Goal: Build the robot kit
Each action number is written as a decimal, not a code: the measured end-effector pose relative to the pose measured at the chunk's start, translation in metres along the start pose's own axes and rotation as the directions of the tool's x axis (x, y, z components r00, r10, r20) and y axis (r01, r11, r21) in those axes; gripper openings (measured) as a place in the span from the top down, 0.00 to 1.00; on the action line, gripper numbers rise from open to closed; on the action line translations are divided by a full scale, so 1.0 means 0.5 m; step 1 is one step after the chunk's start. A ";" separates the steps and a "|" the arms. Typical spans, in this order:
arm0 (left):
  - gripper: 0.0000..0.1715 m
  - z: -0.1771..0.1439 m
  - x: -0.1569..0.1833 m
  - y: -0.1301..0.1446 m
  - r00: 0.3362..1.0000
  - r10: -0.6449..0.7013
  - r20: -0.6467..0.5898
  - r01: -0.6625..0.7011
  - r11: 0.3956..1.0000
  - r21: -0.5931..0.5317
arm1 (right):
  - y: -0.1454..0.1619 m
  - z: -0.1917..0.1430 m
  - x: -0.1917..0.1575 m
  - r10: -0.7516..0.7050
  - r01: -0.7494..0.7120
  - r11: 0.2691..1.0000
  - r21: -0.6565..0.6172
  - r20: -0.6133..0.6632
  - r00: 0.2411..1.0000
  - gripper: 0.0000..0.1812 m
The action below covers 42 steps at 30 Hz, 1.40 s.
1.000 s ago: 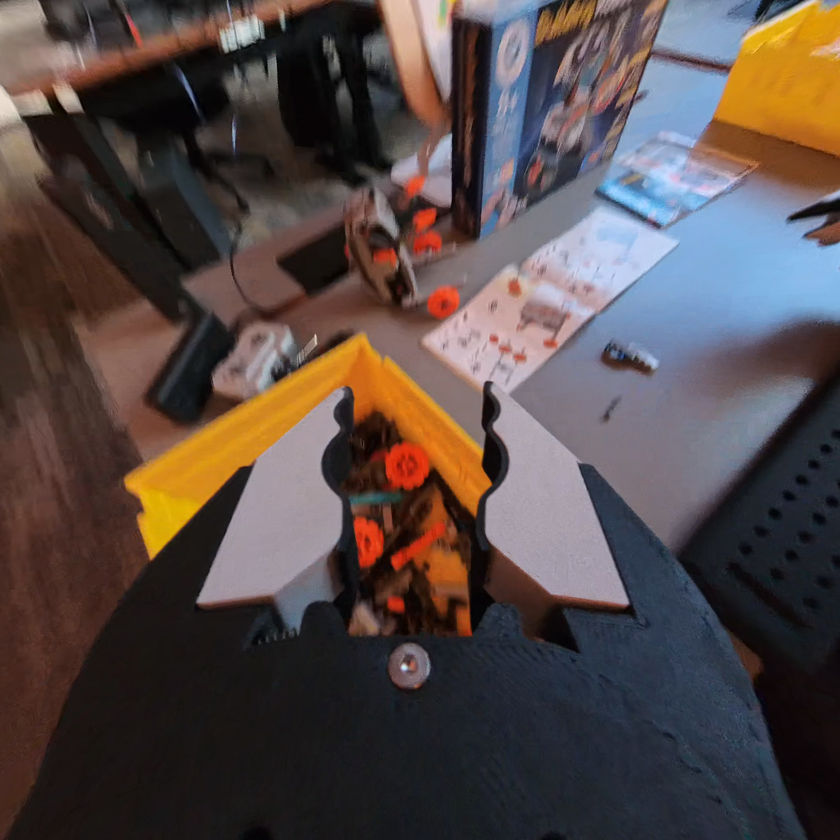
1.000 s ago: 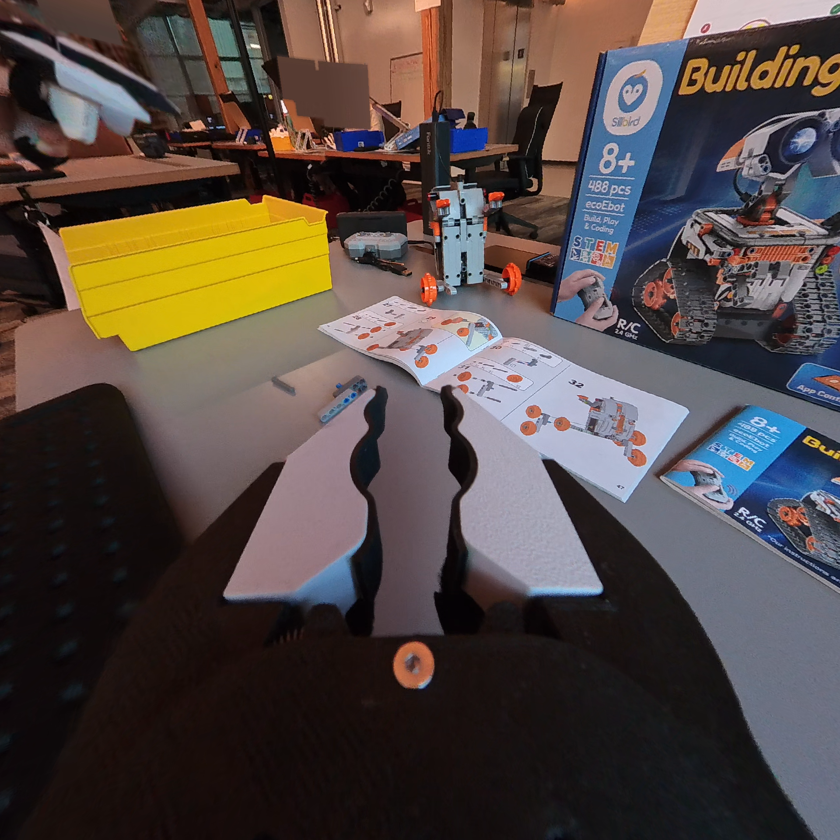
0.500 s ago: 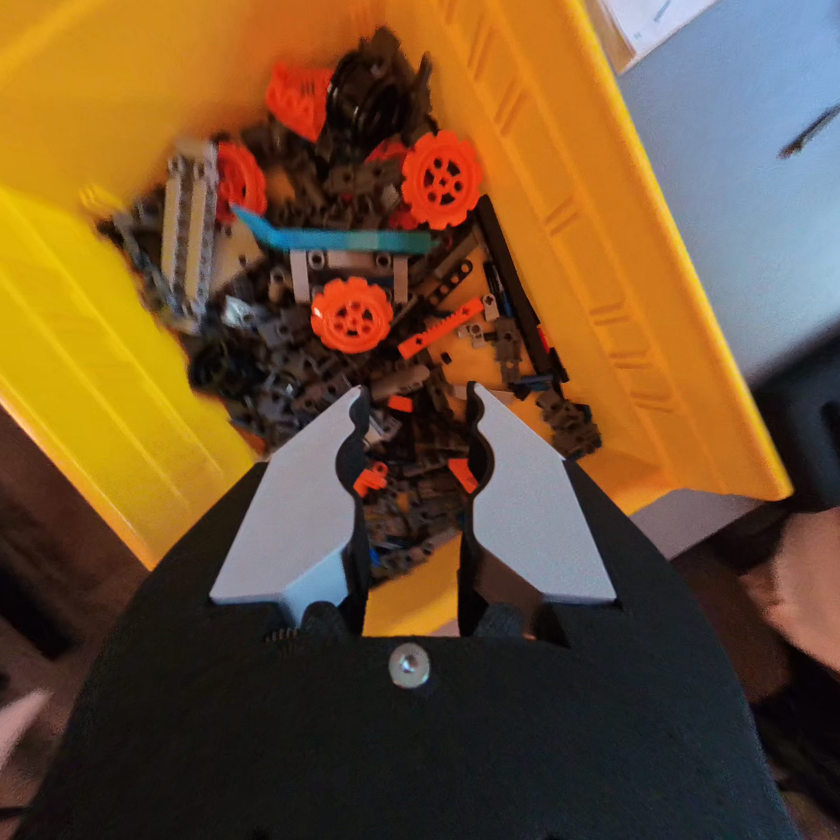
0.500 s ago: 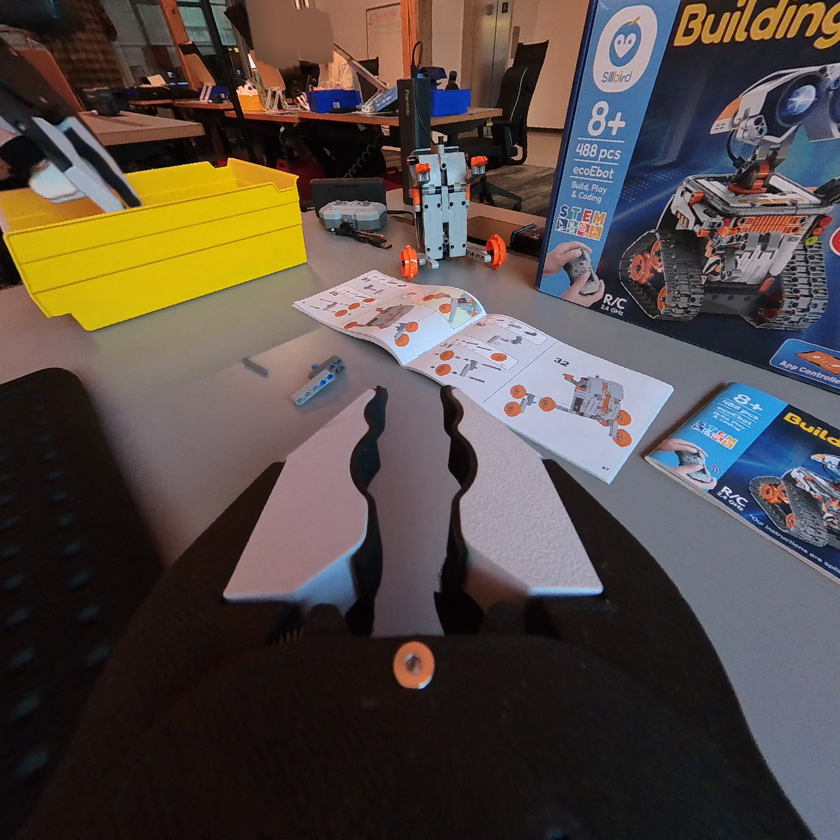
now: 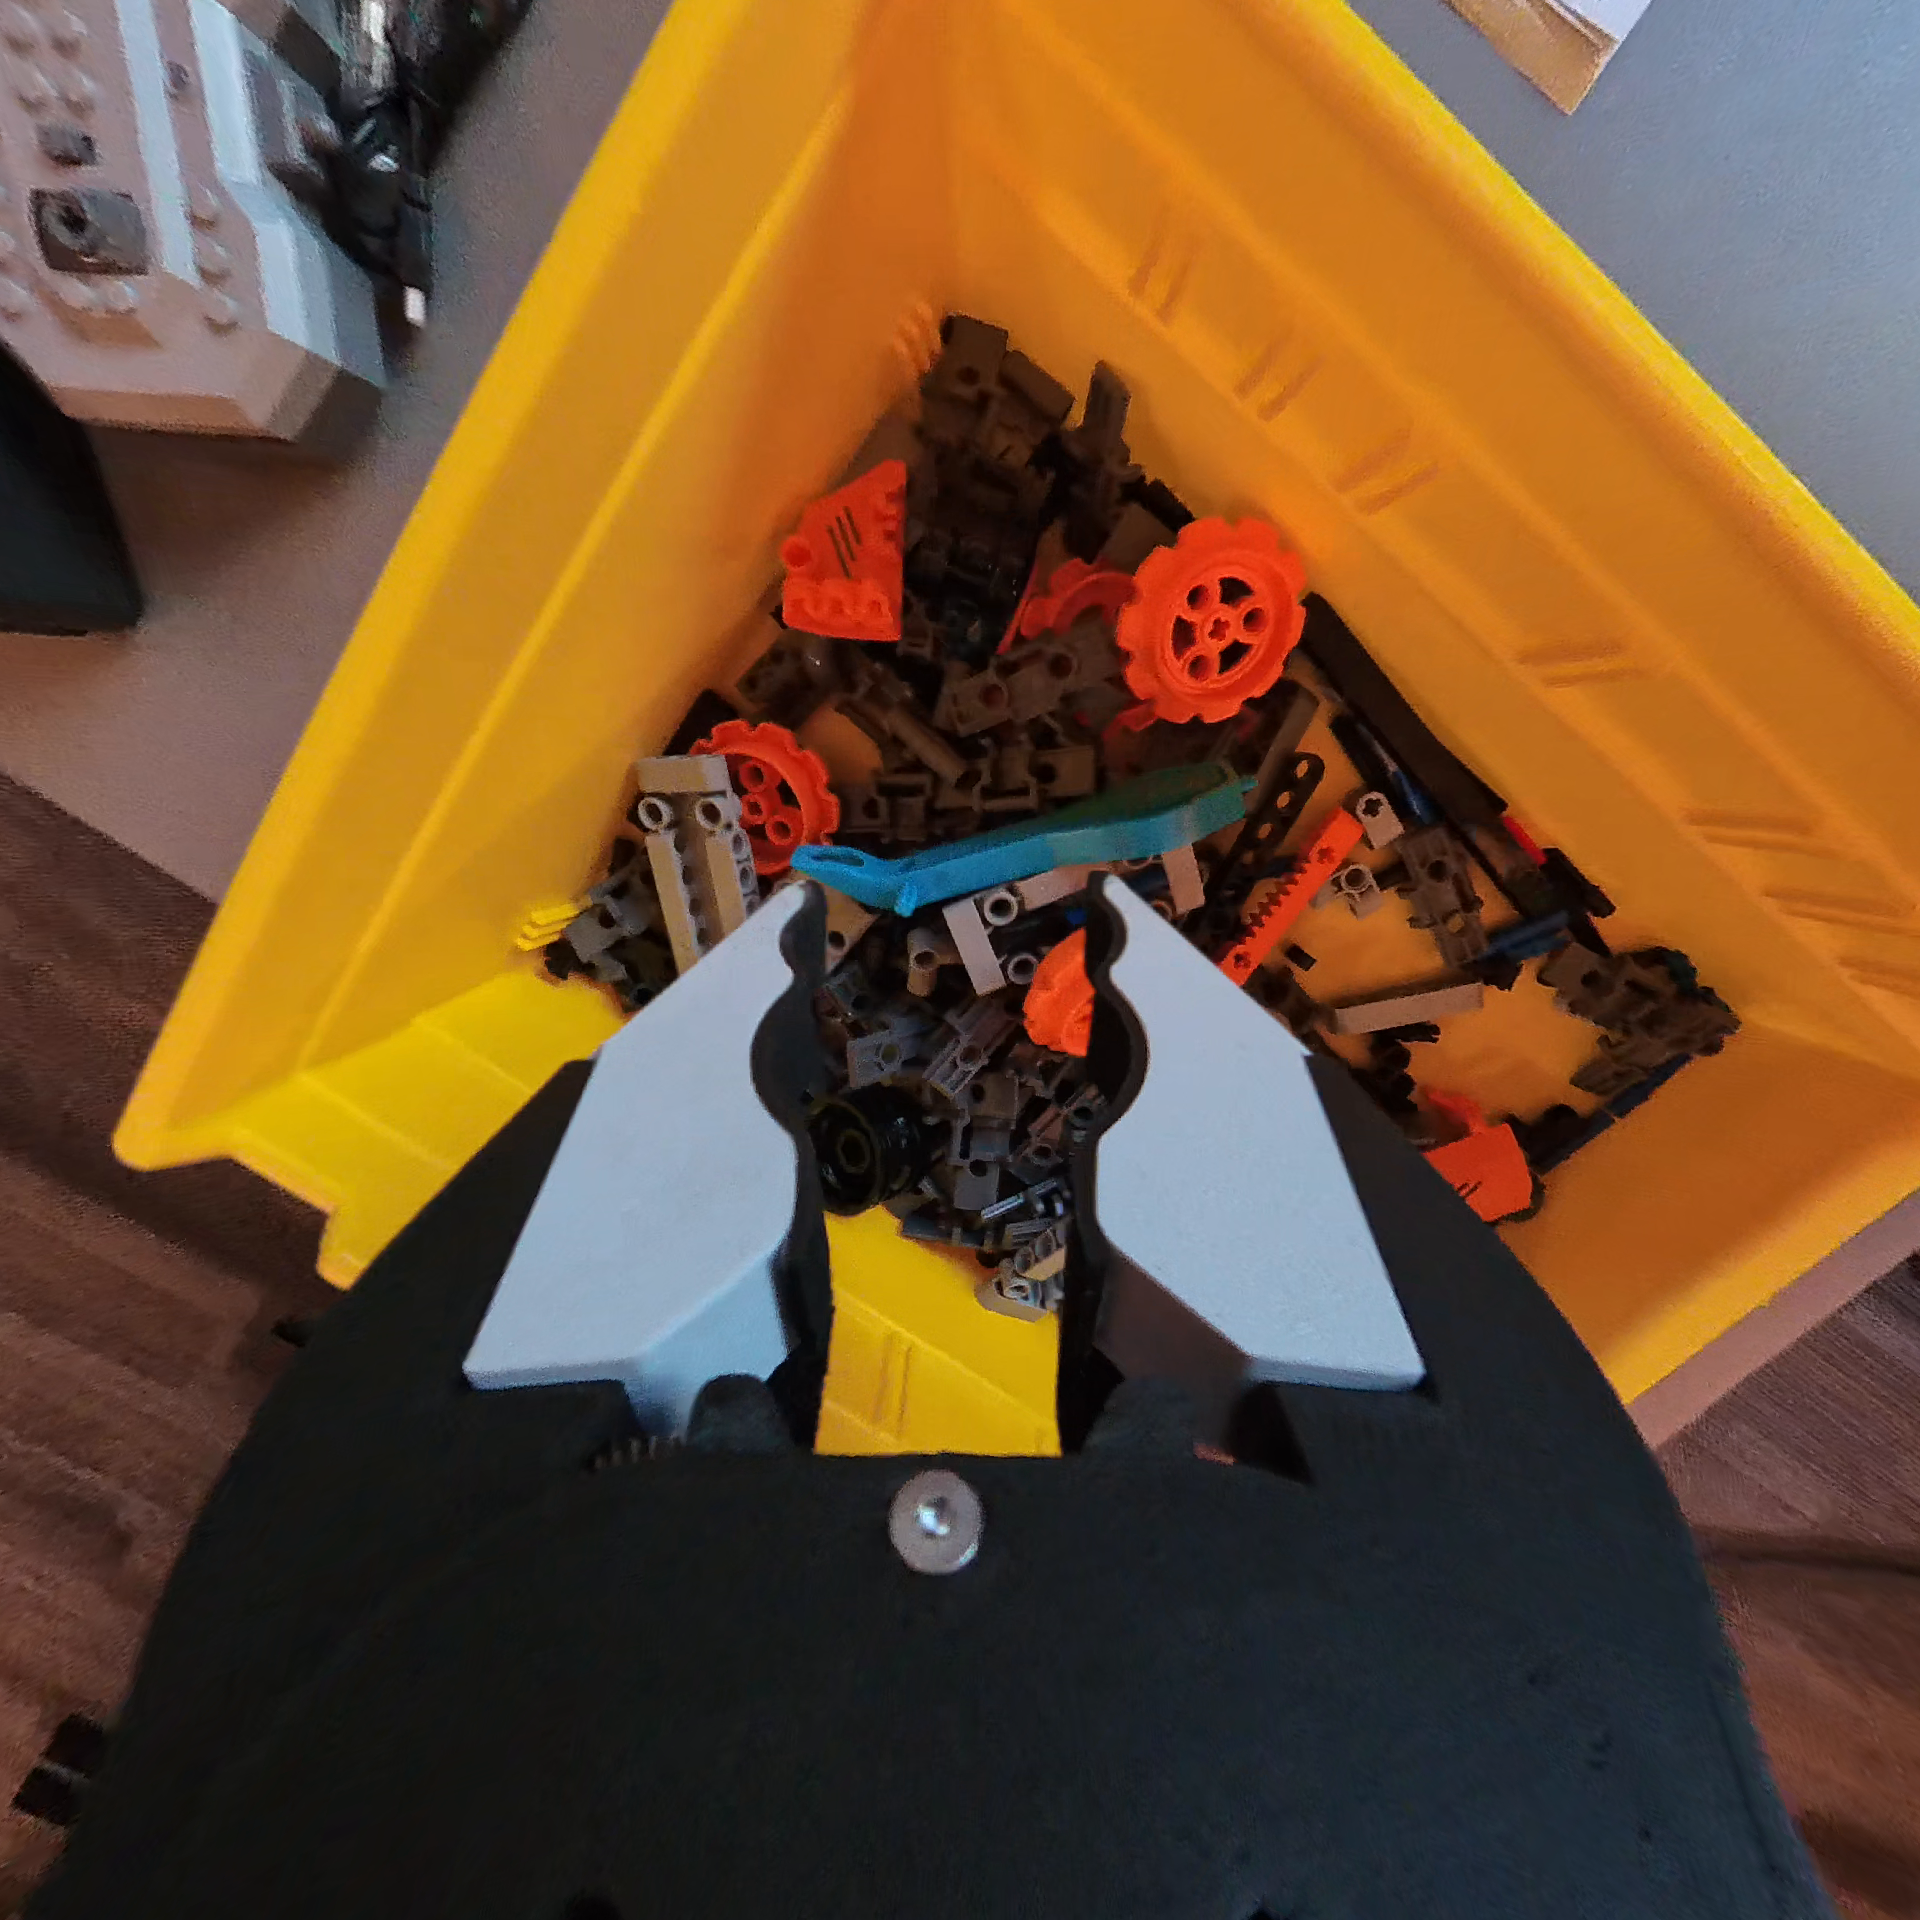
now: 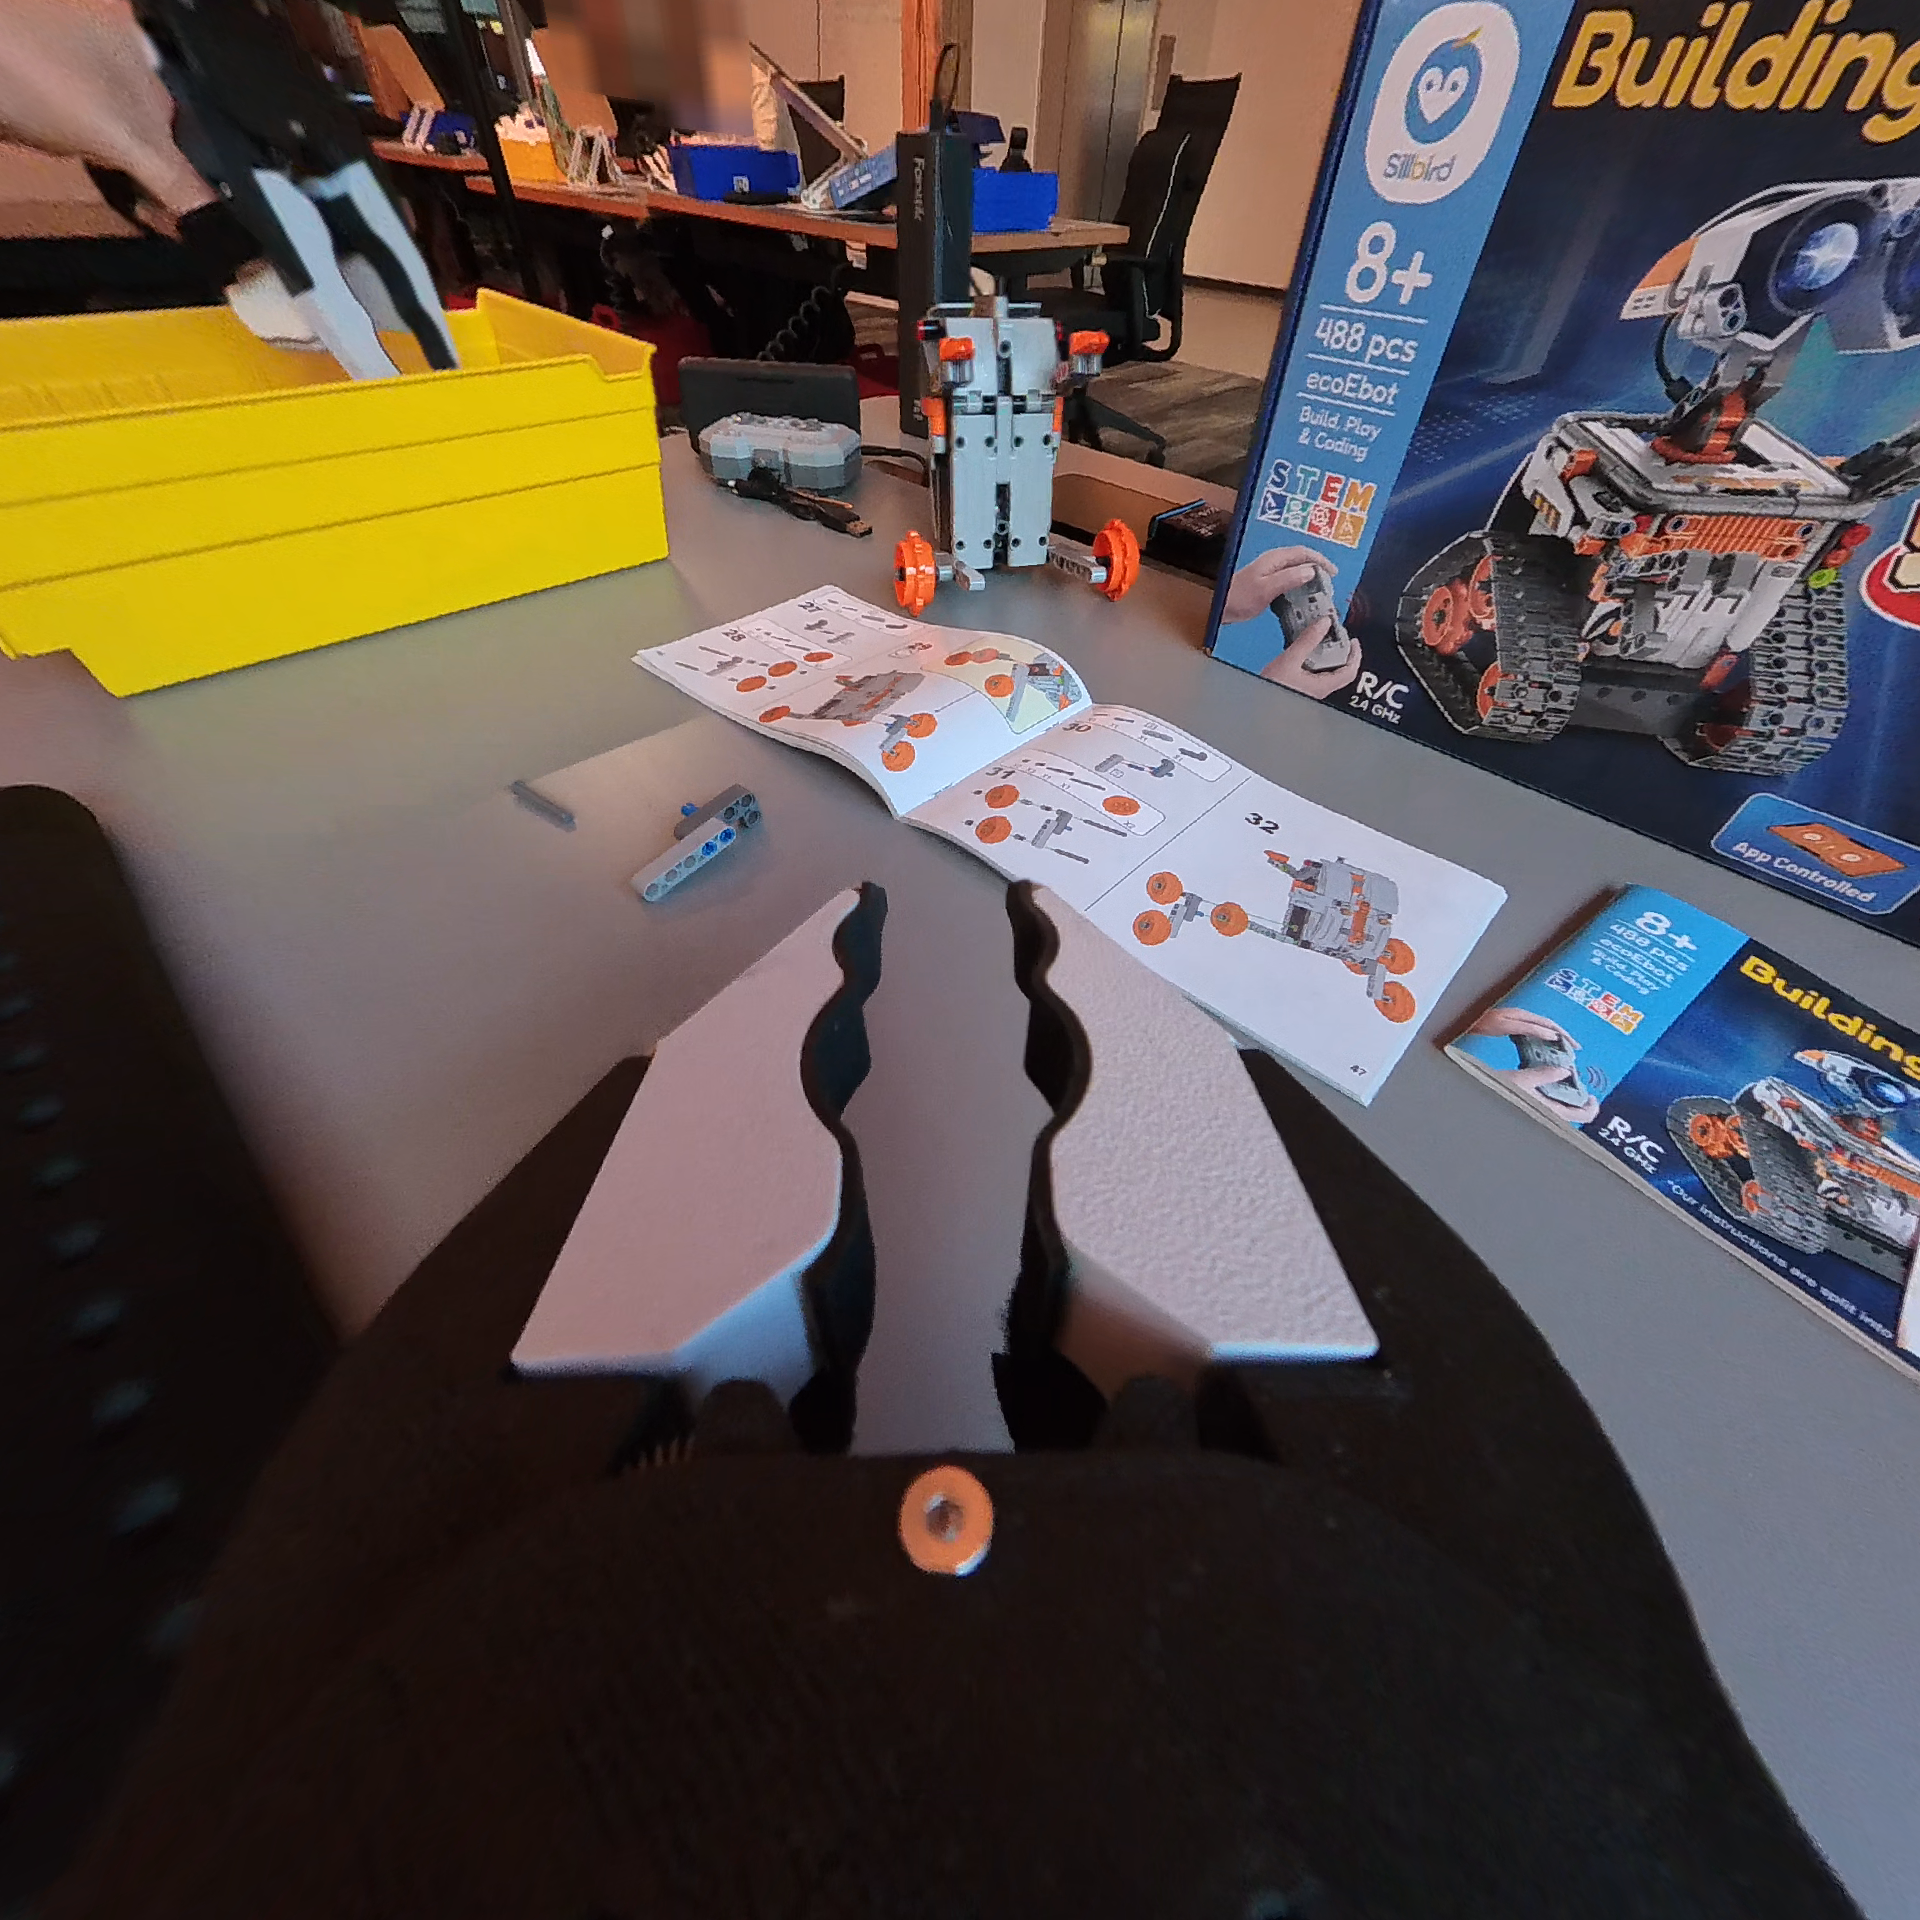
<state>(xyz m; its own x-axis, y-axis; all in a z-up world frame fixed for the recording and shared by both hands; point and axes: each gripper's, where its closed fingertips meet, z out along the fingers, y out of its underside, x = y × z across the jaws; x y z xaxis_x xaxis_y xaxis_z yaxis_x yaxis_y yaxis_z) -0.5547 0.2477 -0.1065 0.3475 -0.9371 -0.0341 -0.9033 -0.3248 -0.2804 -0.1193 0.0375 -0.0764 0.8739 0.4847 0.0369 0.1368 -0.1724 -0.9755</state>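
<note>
1. The left gripper (image 5: 951, 904) is hanging over the yellow bin (image 5: 582, 665), fingers open and holding nothing.
2. It is pointing at small grey pieces near a blue tool (image 5: 1023, 847) and a black wheel (image 5: 862, 1148).
3. I think going down slowly is helping it grab just one piece.
4. The right gripper (image 6: 940, 904) is waiting over the grey table (image 6: 364, 831), a little open and empty, near a small grey beam (image 6: 698, 842).

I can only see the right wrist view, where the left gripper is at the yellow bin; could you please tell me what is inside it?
Observer: The left wrist view shows the yellow bin holding a heap of dark building pieces and orange toothed wheels.
Operator: Thank you. Is anything gripped there?
Observer: No; the left gripper is open over the heap, with nothing between its jaws.
Operator: What lies nearest its tips?
Observer: A teal flat tool lies across the pieces just beyond them.
</note>
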 end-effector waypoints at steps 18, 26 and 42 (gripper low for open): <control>0.65 0.047 -0.013 -0.031 0.995 0.056 -0.087 -0.064 0.993 -0.101 | 0.005 0.002 0.013 -0.018 0.017 1.000 -0.019 -0.042 0.999 0.87; 0.67 0.048 -0.007 -0.031 0.992 0.045 -0.115 -0.056 0.994 -0.095 | 0.011 0.005 0.012 -0.027 0.025 0.999 -0.034 -0.042 0.999 0.87; 0.72 0.010 0.048 -0.009 0.972 0.035 -0.230 -0.040 0.999 -0.017 | 0.021 0.012 0.016 -0.028 0.025 0.998 -0.059 -0.051 0.998 0.87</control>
<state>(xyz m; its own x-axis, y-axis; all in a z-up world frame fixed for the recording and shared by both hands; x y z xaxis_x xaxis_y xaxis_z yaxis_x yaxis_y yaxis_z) -0.5412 0.2273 -0.1111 0.2481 -0.9523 0.1778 -0.9206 -0.2889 -0.2626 -0.1138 0.0447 -0.0877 0.8924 0.4449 0.0750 0.1858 -0.2107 -0.9597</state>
